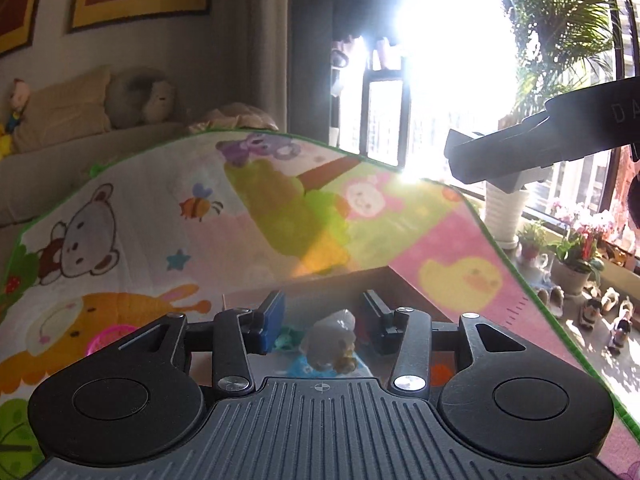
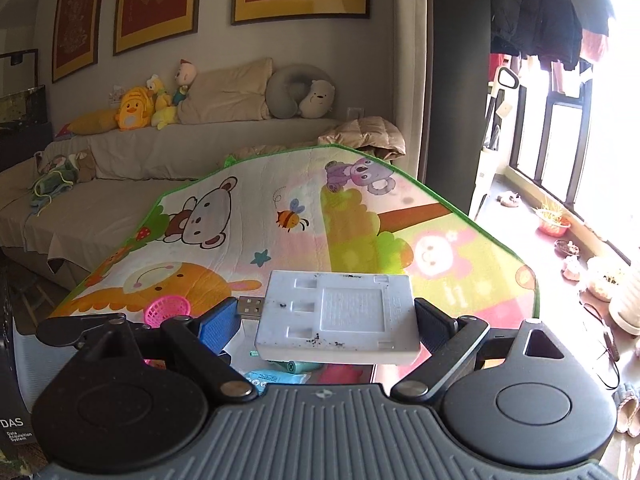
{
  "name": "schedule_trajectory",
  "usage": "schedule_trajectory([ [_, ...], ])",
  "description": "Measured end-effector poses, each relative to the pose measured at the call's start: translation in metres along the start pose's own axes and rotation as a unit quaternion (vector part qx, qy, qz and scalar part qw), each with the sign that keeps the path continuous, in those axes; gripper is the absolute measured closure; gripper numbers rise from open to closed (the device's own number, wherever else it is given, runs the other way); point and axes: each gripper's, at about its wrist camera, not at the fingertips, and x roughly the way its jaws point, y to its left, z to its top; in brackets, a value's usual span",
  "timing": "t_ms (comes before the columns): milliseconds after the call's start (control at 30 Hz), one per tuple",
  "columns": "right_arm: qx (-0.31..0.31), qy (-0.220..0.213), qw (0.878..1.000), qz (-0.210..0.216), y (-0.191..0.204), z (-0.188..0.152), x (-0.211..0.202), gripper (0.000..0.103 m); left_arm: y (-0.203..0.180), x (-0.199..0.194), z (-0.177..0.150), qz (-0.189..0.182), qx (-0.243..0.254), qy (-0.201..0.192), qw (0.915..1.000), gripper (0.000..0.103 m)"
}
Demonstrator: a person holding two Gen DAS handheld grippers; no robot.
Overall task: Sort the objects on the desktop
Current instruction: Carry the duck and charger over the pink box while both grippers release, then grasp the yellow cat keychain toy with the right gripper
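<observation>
The right gripper clamps a white USB adapter above the cartoon mat's near edge, mid-carry, while the left gripper hangs open over a cardboard box, seemingly the drop target.

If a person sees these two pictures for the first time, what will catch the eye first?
Probably the white flat device with a USB plug on its left side, held between the right gripper's fingers above the colourful cartoon mat. In the left wrist view, the bright window glare dominates the upper right, and the left gripper hangs open over a cardboard box of small items.
</observation>
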Motion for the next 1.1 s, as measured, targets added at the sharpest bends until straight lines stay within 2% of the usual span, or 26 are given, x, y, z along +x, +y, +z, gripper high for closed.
schedule_trajectory([
  [100,-0.003,0.017,1.0,0.006,0.001,-0.004,0.027,0.012,0.022,-0.01,-0.019,0.012,-0.013,0.008,0.9998,0.026],
  [267,0.017,0.059,0.998,0.021,0.004,-0.015,0.086,0.012,0.046,-0.042,-0.054,0.042,-0.027,0.03,0.9983,0.012],
  [333,0.042,0.085,0.995,0.043,0.002,-0.021,0.112,0.009,0.052,-0.054,-0.069,0.055,-0.026,0.037,0.9975,0.007],
  [433,0.079,0.123,0.988,0.054,0.004,-0.032,0.138,0.006,0.061,-0.066,-0.09,0.076,-0.022,0.049,0.9957,0.006],
  [500,0.061,0.123,0.989,0.052,0.021,-0.036,0.141,0.006,0.069,-0.072,-0.103,0.098,-0.023,0.062,0.993,0.004],
  [600,0.001,0.107,0.992,0.063,0.063,-0.034,0.135,0.006,0.083,-0.08,-0.118,0.132,-0.037,0.083,0.9871,0.003],
  [700,-0.049,0.104,0.988,0.107,0.116,-0.028,0.13,0.006,0.096,-0.088,-0.124,0.149,-0.061,0.09,0.9829,0.003],
  [867,-0.059,0.138,0.977,0.15,0.186,-0.02,0.157,0.007,0.105,-0.096,-0.13,0.154,-0.075,0.087,0.9813,0.001],
  [967,-0.024,0.164,0.977,0.133,0.204,-0.022,0.193,0.007,0.103,-0.096,-0.133,0.151,-0.074,0.086,0.9819,0.0],
  [1100,0.012,0.204,0.974,0.101,0.206,-0.029,0.245,0.007,0.105,-0.098,-0.133,0.149,-0.08,0.081,0.9822,0.0],
])
